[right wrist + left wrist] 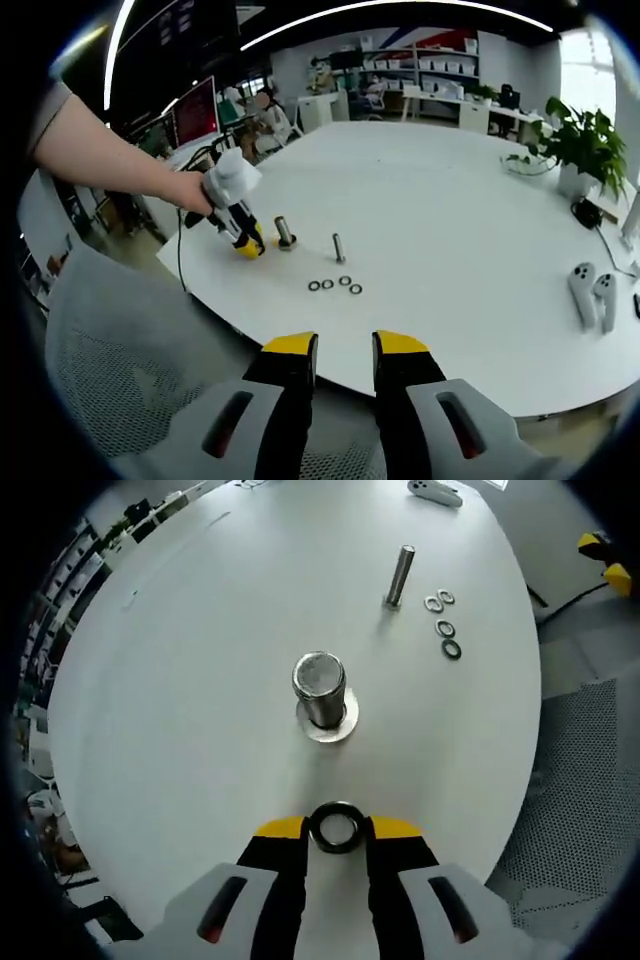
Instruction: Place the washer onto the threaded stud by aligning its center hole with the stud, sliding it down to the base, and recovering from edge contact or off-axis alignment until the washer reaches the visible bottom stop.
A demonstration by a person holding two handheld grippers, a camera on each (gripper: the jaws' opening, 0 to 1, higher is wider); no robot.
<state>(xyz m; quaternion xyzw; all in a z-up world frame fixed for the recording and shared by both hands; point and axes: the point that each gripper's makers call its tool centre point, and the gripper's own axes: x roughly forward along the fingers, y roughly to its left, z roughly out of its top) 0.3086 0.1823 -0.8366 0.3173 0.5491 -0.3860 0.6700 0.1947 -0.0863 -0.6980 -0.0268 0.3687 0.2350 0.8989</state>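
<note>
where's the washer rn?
In the left gripper view, the washer is clamped between the left claw's yellow tips, short of the thick stud on its base plate, not yet over it. Four spare washers lie beside the thin stud.

Shiny metal washer (pixel 336 827), dull metal stud (pixel 319 688) (threaded), matt white table (pixel 180 680)

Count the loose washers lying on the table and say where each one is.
4, in a cluster on the white table right of the thin stud: two side by side, then two more. Another washer sits in the left gripper.
</note>
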